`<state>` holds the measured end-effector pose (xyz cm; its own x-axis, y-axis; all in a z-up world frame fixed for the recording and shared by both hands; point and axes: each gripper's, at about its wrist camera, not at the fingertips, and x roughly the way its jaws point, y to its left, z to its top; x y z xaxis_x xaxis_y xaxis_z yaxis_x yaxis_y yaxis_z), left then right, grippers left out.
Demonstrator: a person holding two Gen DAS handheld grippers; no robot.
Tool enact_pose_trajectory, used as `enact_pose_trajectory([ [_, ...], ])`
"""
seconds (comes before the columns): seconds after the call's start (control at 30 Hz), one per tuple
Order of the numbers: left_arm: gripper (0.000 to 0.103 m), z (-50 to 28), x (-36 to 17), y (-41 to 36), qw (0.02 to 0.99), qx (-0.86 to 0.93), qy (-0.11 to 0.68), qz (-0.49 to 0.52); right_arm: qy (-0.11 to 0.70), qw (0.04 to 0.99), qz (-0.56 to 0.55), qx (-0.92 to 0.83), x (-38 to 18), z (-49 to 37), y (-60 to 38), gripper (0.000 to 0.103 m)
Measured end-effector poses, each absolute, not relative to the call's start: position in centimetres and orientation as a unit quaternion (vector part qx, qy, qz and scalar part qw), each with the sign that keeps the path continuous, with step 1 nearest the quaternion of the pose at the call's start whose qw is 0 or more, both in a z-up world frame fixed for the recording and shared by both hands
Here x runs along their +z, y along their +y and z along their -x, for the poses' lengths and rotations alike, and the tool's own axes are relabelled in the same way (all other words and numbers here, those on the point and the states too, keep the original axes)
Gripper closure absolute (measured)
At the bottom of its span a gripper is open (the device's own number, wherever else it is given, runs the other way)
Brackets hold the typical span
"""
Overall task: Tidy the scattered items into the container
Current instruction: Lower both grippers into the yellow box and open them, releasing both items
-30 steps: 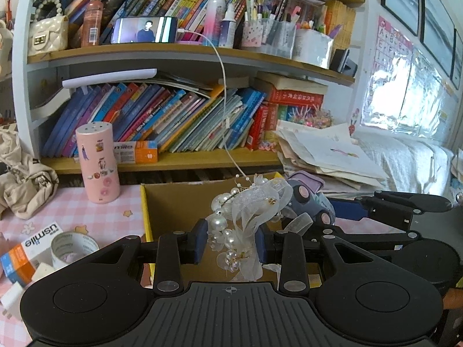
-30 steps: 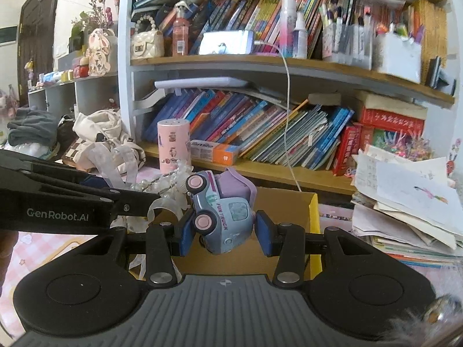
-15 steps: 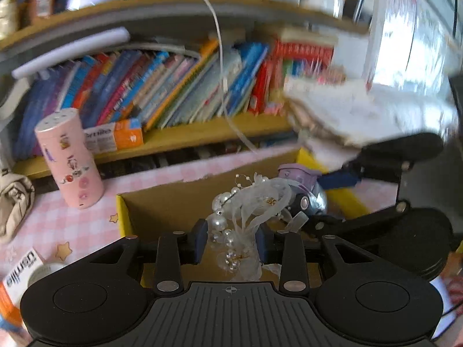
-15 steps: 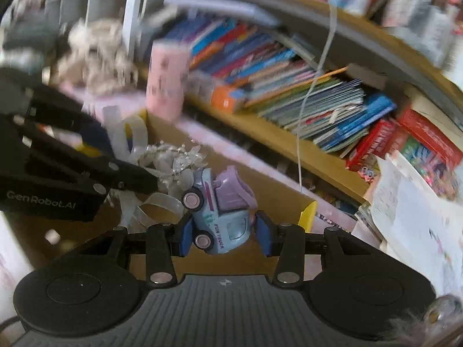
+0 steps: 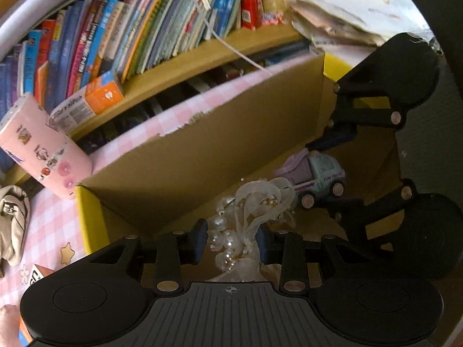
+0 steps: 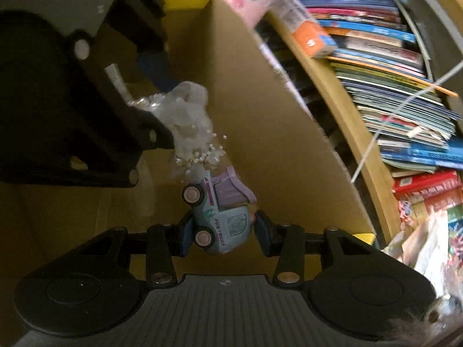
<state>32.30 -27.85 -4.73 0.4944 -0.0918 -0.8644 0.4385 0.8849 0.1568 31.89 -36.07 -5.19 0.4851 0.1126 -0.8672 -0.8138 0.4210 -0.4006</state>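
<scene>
Both grippers point steeply down into an open cardboard box [image 5: 202, 156] with yellow edges. My left gripper [image 5: 233, 241] is shut on a white pearl-and-ribbon hair ornament [image 5: 254, 205], which hangs inside the box. My right gripper [image 6: 221, 232] is shut on a small light-blue and purple toy truck [image 6: 222, 217], also inside the box. In the left wrist view the toy truck [image 5: 315, 177] shows to the right of the ornament, held by the other gripper. In the right wrist view the ornament [image 6: 191, 127] hangs just left of and beyond the truck.
A pink cylindrical container [image 5: 43, 147] stands by the box's far left corner on the pink checked tablecloth [image 5: 49, 231]. Behind the box runs a bookshelf [image 5: 179, 63] full of books, with a white cable [image 5: 231, 46] hanging across. Loose papers [image 5: 332, 14] pile up at the right.
Both grippers tipped downward and sank from above the box rim into the box, each still carrying its item. The shelves slid up and out of view.
</scene>
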Motion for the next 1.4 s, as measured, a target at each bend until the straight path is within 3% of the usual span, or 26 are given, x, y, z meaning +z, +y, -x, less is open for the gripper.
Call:
enact_pose_trajectory([
  [0.23, 0.064, -32.8, -5.2, -28.4, 0.829, -0.154, 0.501, -0.195, 0.411, 0.721, 0.451, 0.328, -6.0, -31.9, -35.6, 0.062],
  [0.3, 0.056, -32.7, -5.2, -28.4, 0.829, -0.158, 0.501, -0.191, 0.411, 0.720, 0.449, 0.332, -6.0, -31.9, -35.5, 0.061],
  [0.5, 0.032, -32.6, -4.8, -28.4, 0.834, -0.157, 0.492, -0.191, 0.402, 0.724, 0.448, 0.338, -5.6, -31.4, -35.3, 0.047],
  [0.9, 0.011, -30.0, -2.1, -28.2, 0.859, -0.142, 0.450, -0.199, 0.368, 0.765, 0.410, 0.333, -2.3, -29.8, -36.5, 0.028],
  [1.07, 0.007, -28.8, -0.3, -27.1, 0.874, -0.132, 0.428, -0.188, 0.343, 0.801, 0.372, 0.320, -0.1, -28.5, -37.6, 0.016],
  [1.4, 0.004, -25.9, 2.9, -25.8, 0.903, -0.122, 0.383, -0.154, 0.297, 0.851, 0.335, 0.275, 2.8, -26.1, -38.6, 0.011],
])
